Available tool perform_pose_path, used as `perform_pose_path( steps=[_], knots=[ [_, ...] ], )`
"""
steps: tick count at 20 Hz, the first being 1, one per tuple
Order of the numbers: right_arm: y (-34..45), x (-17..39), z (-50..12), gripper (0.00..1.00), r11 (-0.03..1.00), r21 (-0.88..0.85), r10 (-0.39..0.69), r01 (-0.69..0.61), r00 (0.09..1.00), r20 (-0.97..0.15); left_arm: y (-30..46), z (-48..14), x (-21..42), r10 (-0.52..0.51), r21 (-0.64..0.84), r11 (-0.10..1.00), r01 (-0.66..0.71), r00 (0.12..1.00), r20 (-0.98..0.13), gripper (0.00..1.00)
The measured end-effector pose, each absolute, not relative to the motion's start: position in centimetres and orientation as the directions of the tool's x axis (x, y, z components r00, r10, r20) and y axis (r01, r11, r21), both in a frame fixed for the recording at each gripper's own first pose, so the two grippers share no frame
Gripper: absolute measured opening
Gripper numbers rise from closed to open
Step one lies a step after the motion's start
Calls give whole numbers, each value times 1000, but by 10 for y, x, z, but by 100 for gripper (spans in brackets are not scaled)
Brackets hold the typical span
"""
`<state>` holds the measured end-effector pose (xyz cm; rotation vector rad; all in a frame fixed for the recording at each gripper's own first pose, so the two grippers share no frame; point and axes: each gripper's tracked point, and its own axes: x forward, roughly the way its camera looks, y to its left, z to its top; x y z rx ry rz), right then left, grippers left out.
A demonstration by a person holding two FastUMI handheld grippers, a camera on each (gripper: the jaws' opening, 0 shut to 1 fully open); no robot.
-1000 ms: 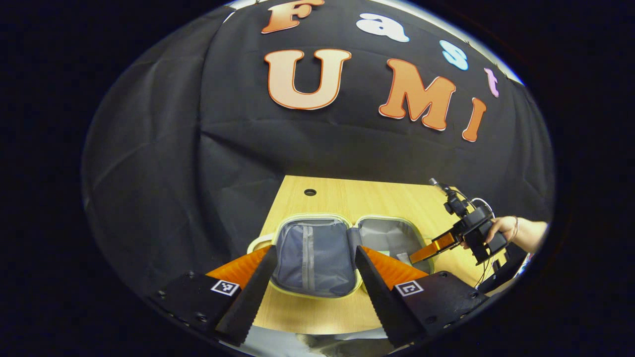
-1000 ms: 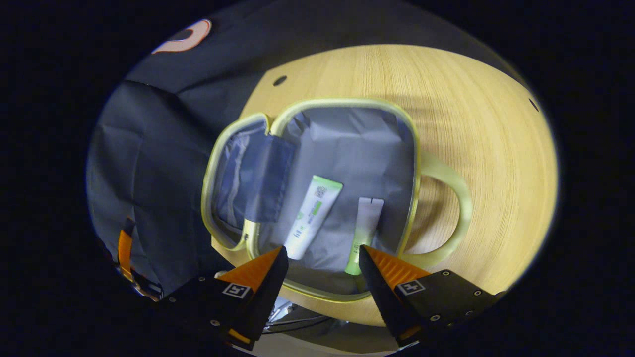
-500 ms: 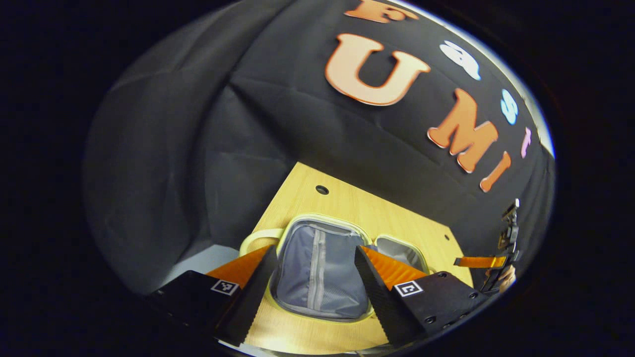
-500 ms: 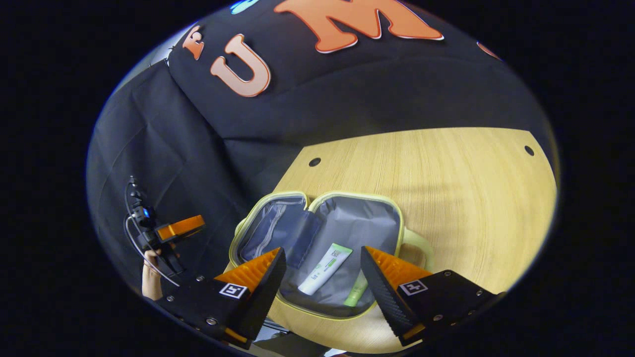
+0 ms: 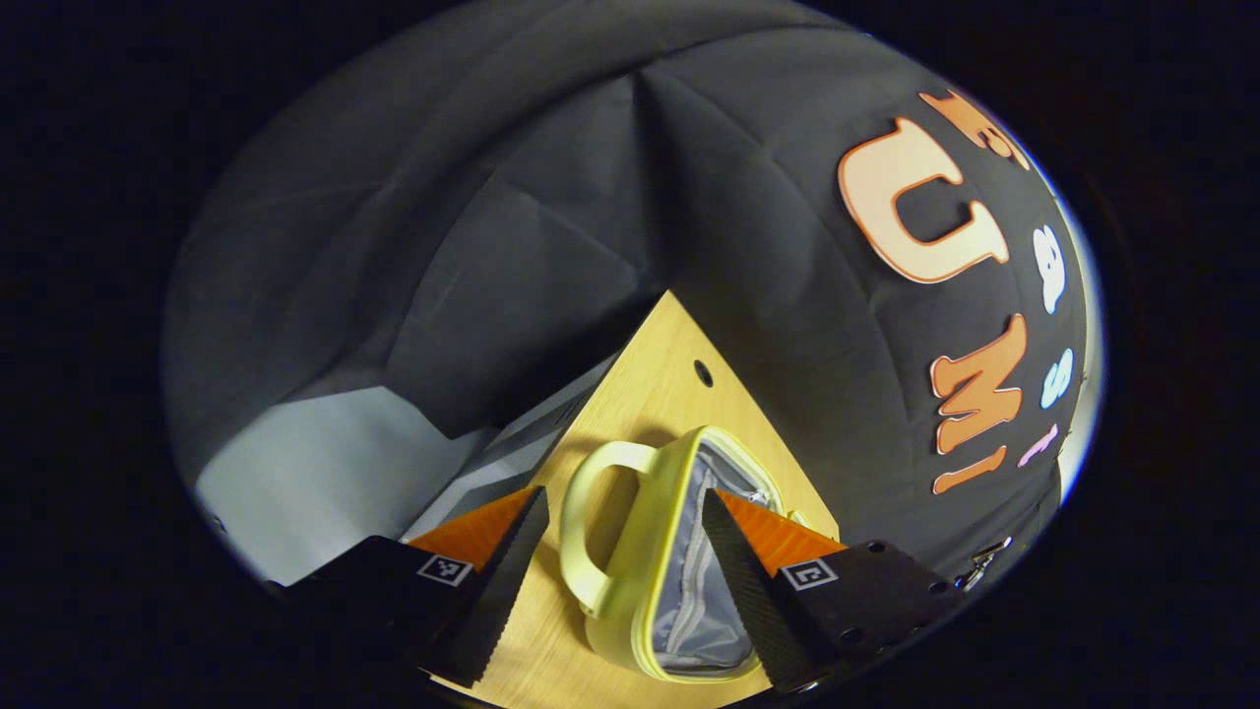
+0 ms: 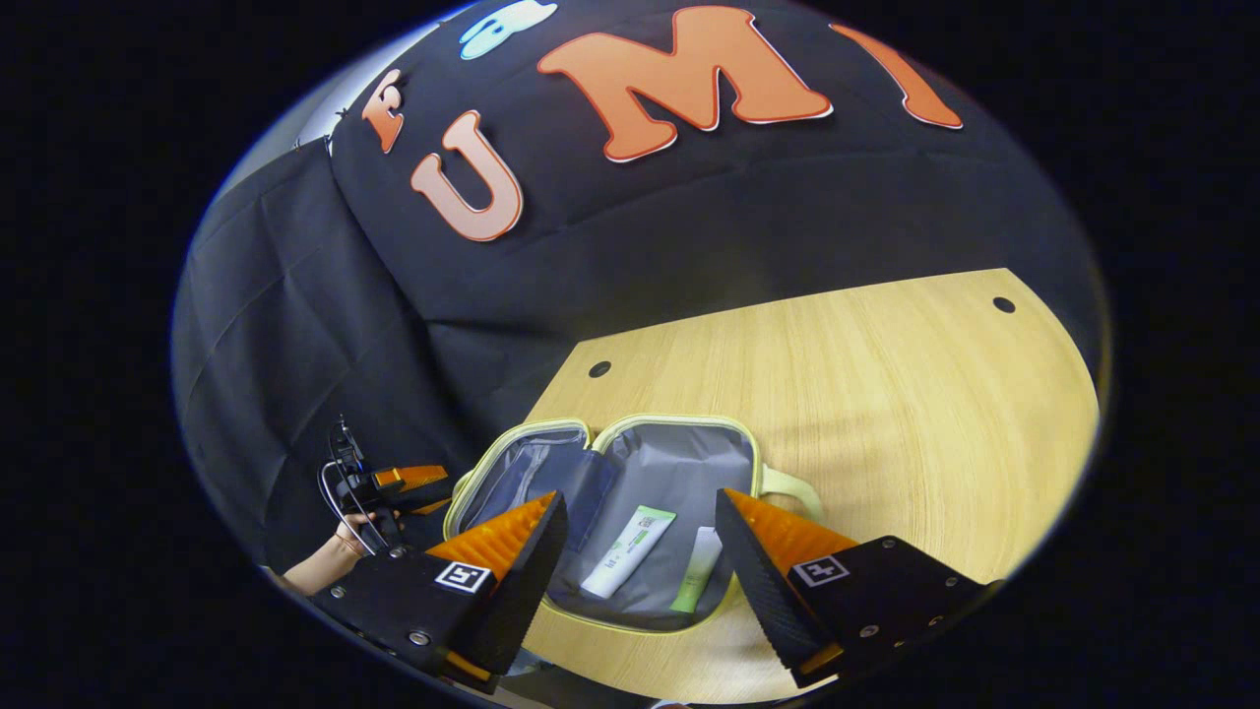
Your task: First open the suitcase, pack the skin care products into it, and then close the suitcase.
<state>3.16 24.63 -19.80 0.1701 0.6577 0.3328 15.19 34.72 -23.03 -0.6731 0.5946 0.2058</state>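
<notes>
- A wooden table is seen in the right gripper view, bare over its wide right part, with its far edge set against the black cloth wall; small round holes are cut near the far corners
- In the left gripper view the table's corner is seen narrowing to a point at the cloth, with pale floor showing beyond its left edge
- The suitcase is laid open near the table's front-left edge, both halves flat, grey lining exposed
- Two skin care tubes are seen lying in its right half: a white tube with green print and a pale green tube, side by side and apart
- The right gripper is held above the near rim, its jaws spread wide, nothing between them
- The left gripper is held spread wide about the suitcase's handle and raised rim; contact cannot be judged
- The left gripper is also seen in the right gripper view, held in a hand just left of the suitcase
</notes>
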Motion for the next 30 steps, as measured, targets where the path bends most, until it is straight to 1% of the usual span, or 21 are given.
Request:
perform_pose_path(
  steps=[2,5,7,9,10,11,12,14,15,16,18,19,21,23,24,25,27,30],
  knots=[
    [242,26,-195,96,937,263,342,-230,755,-560,349,-244,161,-18,-518,774,-364,805,-593,98],
    [224,19,-193,95,949,246,305,-198,774,-554,337,-252,177,-56,-547,761,-350,804,-592,95],
    [211,19,-191,96,957,231,276,-174,788,-550,328,-260,186,-75,-548,757,-356,786,-614,74],
    [204,18,-184,95,955,255,268,-150,801,-535,346,-281,184,41,-448,757,-476,719,-694,38],
    [199,19,-178,96,955,263,261,-137,812,-523,344,-290,181,40,-439,759,-481,707,-706,19],
    [193,22,-172,95,959,256,243,-124,825,-510,340,-281,181,47,-427,770,-474,709,-703,11],
    [188,24,-170,95,965,239,221,-113,838,-499,333,-268,178,60,-399,797,-454,716,-695,11],
    [173,30,-161,95,977,192,176,-94,861,-476,321,-244,178,121,-265,865,-426,689,-714,11],
    [168,33,-155,95,981,170,159,-88,869,-468,316,-229,175,157,-185,893,-410,669,-726,14],
    [164,37,-151,96,984,155,147,-85,876,-459,307,-213,174,198,-107,912,-396,653,-731,11],
    [157,39,-135,95,985,149,140,-81,888,-438,289,-182,175,283,51,929,-366,616,-735,10],
    [155,41,-132,96,984,156,144,-83,889,-436,278,-166,176,318,121,933,-340,615,-722,11],
    [150,47,-127,95,981,174,159,-90,886,-437,248,-132,188,367,220,928,-299,646,-670,11],
    [141,54,-123,96,979,184,165,-91,881,-443,206,-101,194,369,251,929,-270,679,-635,8],
    [137,56,-120,95,978,184,168,-94,882,-440,184,-84,199,358,252,933,-255,699,-619,11],
    [132,60,-116,95,979,180,169,-99,886,-433,163,-70,202,345,254,938,-238,718,-605,10],
    [123,67,-106,96,980,167,170,-109,894,-414,117,-56,210,319,271,943,-192,750,-580,11],
    [108,76,-91,95,981,164,165,-108,904,-394,48,-45,217,285,314,942,-118,775,-564,10]
  ],
)
